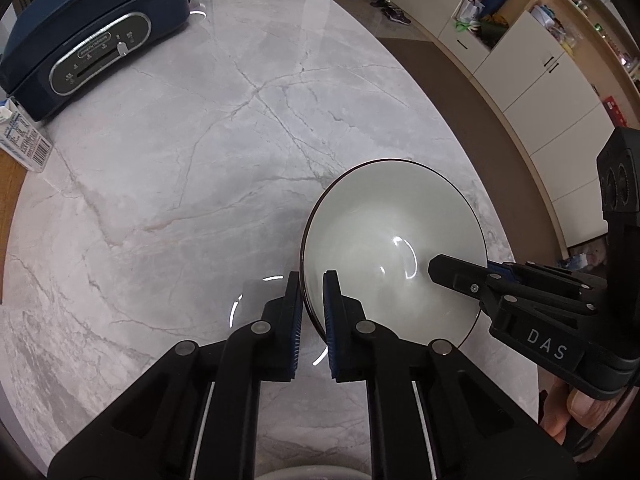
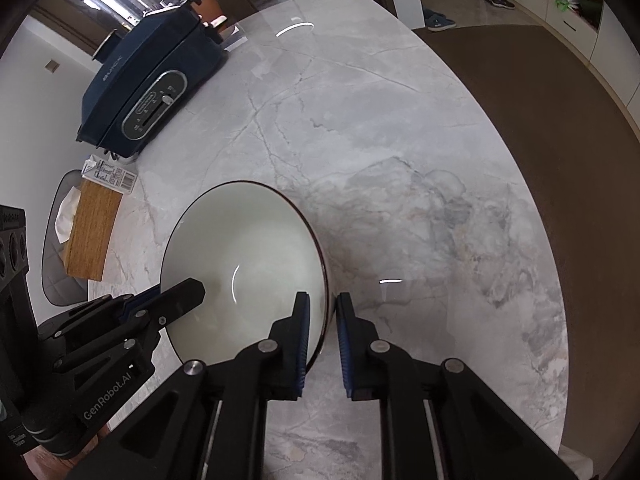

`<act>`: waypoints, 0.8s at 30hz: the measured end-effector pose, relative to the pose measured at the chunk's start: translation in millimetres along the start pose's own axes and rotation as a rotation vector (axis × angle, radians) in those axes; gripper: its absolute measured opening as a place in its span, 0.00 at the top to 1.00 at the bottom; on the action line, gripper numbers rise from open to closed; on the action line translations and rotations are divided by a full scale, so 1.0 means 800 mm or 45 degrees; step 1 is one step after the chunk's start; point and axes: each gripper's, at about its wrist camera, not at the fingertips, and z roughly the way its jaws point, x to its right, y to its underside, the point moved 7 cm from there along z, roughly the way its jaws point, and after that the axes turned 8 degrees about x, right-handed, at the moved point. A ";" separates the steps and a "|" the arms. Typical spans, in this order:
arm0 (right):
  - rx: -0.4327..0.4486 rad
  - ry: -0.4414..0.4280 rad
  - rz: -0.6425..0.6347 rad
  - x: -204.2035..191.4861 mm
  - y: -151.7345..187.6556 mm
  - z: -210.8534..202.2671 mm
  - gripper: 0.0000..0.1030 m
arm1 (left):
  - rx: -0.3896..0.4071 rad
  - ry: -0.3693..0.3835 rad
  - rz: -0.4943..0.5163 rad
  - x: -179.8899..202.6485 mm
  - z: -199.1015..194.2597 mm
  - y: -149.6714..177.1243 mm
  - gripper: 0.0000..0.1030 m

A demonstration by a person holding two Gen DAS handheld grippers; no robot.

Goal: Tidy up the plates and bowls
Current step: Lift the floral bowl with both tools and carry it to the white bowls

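Note:
A white bowl (image 1: 384, 224) with a thin dark rim sits on the marble table (image 1: 200, 160); it also shows in the right wrist view (image 2: 248, 240). My left gripper (image 1: 311, 284) straddles the bowl's left rim, one finger outside and one inside, with small gaps either side of the rim. My right gripper (image 2: 323, 304) straddles the bowl's right rim the same way. Each gripper shows in the other's view, reaching over the opposite rim: the right one (image 1: 460, 276) and the left one (image 2: 176, 300).
A dark blue appliance (image 1: 80, 36) stands at the table's far left, also in the right wrist view (image 2: 152, 88). A small carton (image 1: 24, 144) lies beside it. A wooden box (image 2: 92, 232) rests on a chair. Cabinets and shelves (image 1: 540, 60) line the right wall.

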 end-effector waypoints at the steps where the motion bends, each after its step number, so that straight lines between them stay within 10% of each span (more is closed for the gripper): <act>1: 0.002 -0.003 -0.003 -0.003 0.000 -0.005 0.85 | 0.006 -0.002 0.002 0.000 -0.007 0.000 0.92; 24: 0.018 -0.134 -0.151 -0.089 0.103 -0.141 0.85 | 0.123 -0.007 -0.007 0.004 -0.223 0.125 0.92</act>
